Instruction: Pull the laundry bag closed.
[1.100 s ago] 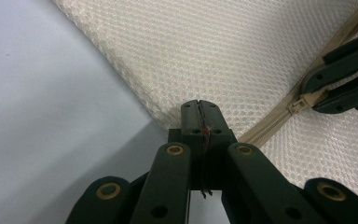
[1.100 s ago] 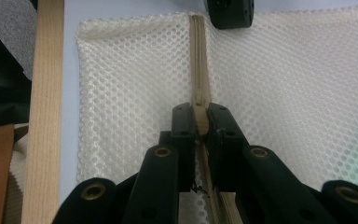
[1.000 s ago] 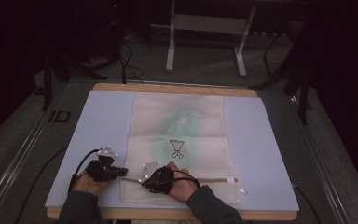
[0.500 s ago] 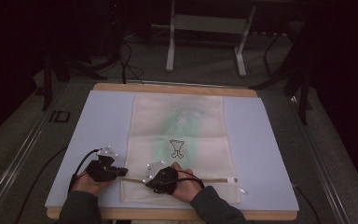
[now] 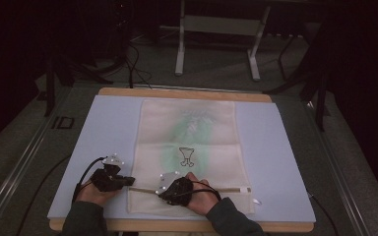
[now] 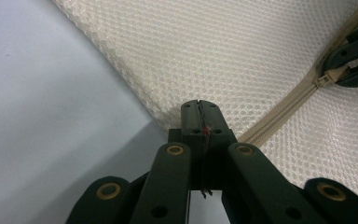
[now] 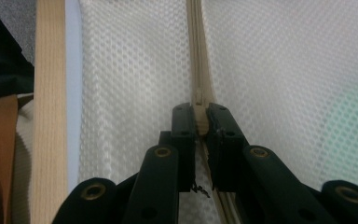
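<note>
Looks like we're mid-zip on a mesh laundry bag (image 5: 189, 147) lying flat on the blue mat (image 5: 275, 162), near the table's front edge. The right gripper (image 7: 200, 122) has its jaws pinched tight on the zipper pull (image 7: 199, 112), while the left gripper (image 6: 199, 116) is clamped fully closed on the bag's corner hem beside the zipper track (image 6: 279, 119). Next move probably needs the left to anchor firmly while the right drags the pull straight along the track.
</note>
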Demonstrator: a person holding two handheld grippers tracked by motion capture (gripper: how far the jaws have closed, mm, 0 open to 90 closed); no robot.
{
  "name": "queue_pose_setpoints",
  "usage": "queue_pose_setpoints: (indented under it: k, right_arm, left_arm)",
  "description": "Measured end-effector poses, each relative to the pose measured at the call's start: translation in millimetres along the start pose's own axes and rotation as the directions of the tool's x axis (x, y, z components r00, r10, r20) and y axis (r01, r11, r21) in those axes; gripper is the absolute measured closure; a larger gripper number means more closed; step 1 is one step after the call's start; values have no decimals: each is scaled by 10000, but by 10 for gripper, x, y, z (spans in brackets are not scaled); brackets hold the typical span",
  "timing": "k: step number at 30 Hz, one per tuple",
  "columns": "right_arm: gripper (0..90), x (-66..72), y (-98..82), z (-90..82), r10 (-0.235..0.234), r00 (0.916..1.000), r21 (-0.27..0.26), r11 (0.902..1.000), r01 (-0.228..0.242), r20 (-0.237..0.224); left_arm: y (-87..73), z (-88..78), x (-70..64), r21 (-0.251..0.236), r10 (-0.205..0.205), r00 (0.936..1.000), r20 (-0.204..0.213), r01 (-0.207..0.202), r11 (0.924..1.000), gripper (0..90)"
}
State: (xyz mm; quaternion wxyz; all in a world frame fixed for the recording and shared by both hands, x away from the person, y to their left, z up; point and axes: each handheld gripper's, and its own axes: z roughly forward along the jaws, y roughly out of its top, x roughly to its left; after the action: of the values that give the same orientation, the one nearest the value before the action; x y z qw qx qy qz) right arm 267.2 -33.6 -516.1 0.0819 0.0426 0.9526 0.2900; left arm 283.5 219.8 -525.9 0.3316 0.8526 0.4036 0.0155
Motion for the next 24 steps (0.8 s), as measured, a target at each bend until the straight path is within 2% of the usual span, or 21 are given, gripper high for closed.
queue_pose_setpoints:
  k: [24]
  right_arm:
    - [824, -6, -154, -130, 36, 9998, 319, 9995, -42, 188]
  left_arm:
    - [1, -1, -3, 21, 1, 10000, -26, -1, 10000, 898]
